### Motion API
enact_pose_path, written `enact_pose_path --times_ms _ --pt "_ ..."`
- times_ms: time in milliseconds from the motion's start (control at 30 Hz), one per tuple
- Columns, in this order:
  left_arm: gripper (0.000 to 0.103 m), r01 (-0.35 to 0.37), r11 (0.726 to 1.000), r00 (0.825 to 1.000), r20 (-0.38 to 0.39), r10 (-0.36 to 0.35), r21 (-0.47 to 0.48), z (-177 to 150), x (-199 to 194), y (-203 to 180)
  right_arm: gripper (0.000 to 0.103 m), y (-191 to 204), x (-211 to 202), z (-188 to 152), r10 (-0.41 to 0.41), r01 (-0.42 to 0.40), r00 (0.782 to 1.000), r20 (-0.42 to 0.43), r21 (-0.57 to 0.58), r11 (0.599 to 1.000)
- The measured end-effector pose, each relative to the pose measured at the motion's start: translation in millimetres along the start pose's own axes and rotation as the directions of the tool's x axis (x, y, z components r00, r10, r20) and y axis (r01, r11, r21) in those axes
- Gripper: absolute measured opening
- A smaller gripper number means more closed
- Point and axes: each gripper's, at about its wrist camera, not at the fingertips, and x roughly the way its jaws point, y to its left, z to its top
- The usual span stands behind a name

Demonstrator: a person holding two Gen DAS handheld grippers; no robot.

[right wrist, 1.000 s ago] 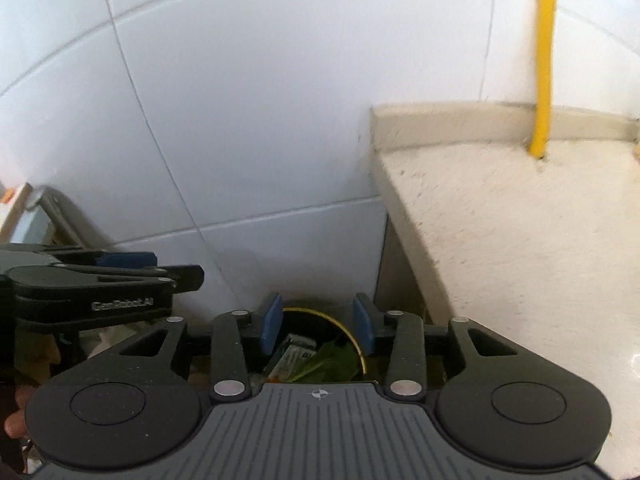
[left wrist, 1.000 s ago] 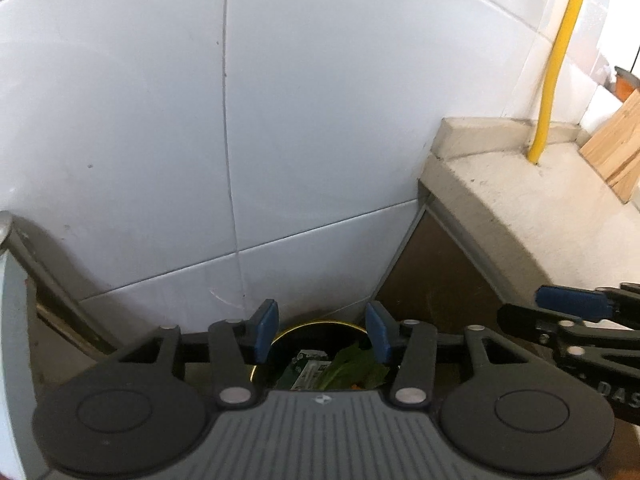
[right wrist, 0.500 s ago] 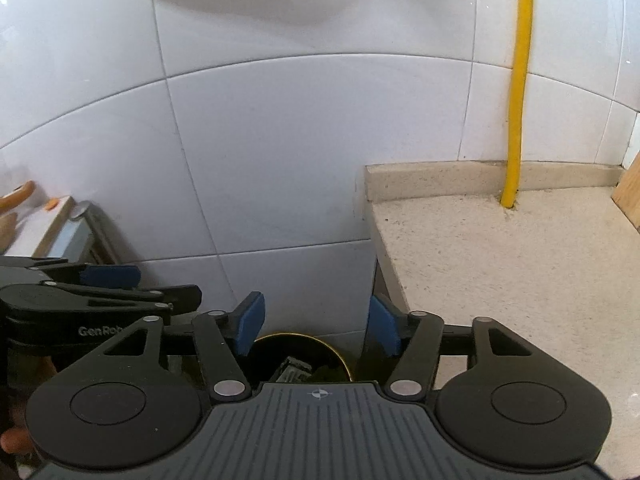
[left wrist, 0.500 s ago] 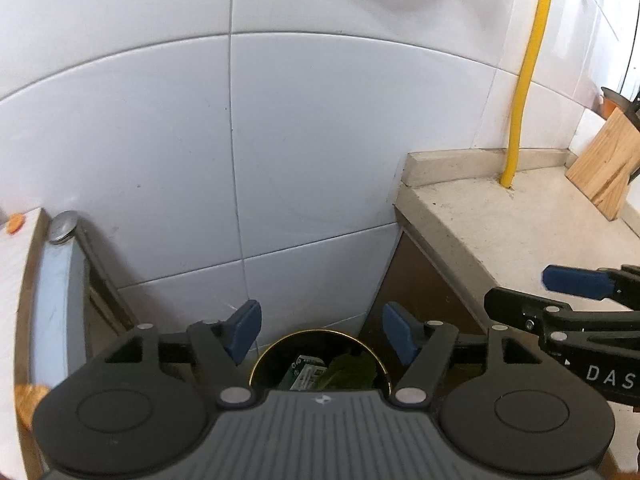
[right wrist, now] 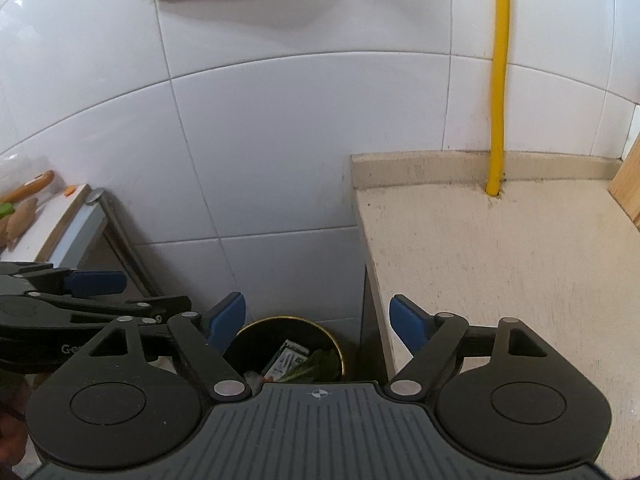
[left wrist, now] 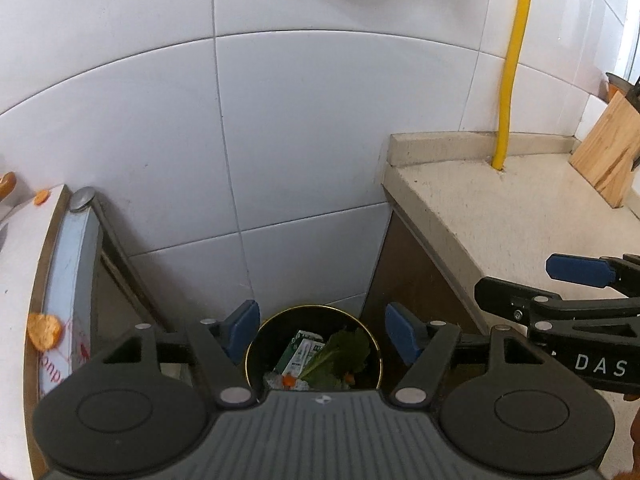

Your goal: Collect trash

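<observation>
below, carton (left wrist: 300,352) slants upright in bin (left wrist: 256,340)

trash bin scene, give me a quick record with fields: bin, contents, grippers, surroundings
bin: round black trash bin with a gold rim, on the floor against the white tiled wall
contents: green-and-white carton, green leafy scrap, small orange bits
left gripper: open, nothing between the pads
right gripper: jaws opening, nothing between them
surroundings: beige stone counter, yellow pipe
</observation>
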Motion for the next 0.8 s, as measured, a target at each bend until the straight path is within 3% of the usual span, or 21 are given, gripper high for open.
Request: enact_pose_path --times_ms 333,800 --pt "0.064 -0.019 1.0 1.0 -0.005 0.019 -0.013 -13 -14 -7 0.085 -7 -9 -10 0.031 -0.031 1.0 0.003 0.0 1.0" --pt "0.065 -0.031 1.0 0.999 -0.011 0.031 -0.003 -25 -22 -12 0.085 -13 -12 -22 -0.006 0.006 1.0 -0.019 0.011 1.0"
